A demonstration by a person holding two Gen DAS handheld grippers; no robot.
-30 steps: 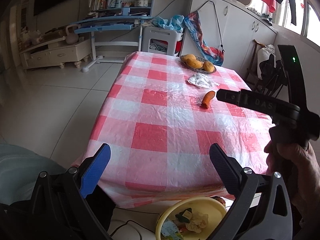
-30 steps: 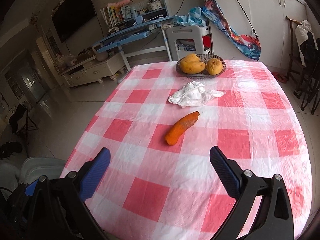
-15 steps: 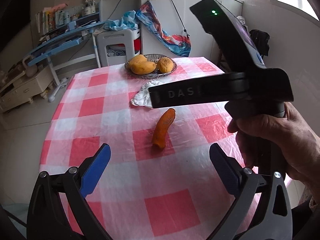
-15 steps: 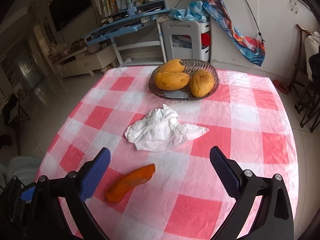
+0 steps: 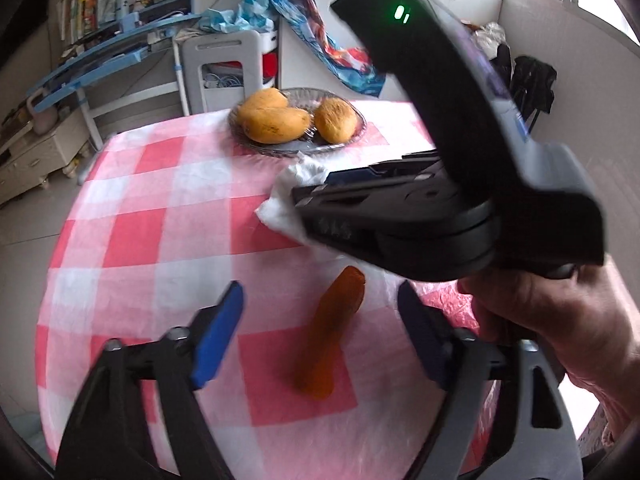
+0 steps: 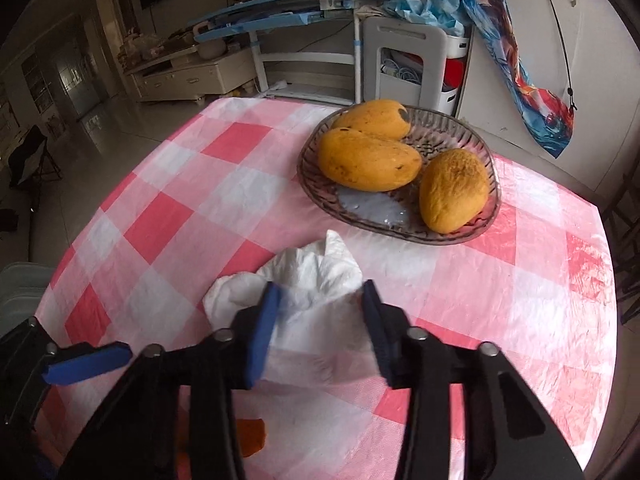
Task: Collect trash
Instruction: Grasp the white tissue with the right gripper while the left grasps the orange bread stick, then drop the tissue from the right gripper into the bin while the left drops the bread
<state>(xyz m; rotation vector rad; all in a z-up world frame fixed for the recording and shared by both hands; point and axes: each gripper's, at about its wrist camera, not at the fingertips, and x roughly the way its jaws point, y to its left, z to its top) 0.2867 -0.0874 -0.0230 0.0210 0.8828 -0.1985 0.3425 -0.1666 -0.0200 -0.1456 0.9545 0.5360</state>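
An orange peel strip [image 5: 330, 332] lies on the red-and-white checked tablecloth [image 5: 152, 216]. My left gripper [image 5: 320, 328] is open, its blue pads either side of the peel and just above it. A crumpled white tissue [image 6: 316, 292] lies in front of the fruit bowl. My right gripper [image 6: 320, 320] is open, its jaws partly closed in around the tissue. In the left wrist view the right gripper's body [image 5: 440, 184] hides most of the tissue [image 5: 288, 200]. The peel's end [image 6: 250, 436] shows under the right gripper.
A glass bowl [image 6: 400, 216] with three mangoes [image 6: 368, 164] stands at the far side of the table. Beyond are a white stool [image 6: 412, 64], a blue desk [image 6: 288, 8] and white cabinets. The table edge curves off at left and right.
Both grippers moved forward and down over the table. The left now brackets the peel; the right came down over the tissue and its jaws narrowed.
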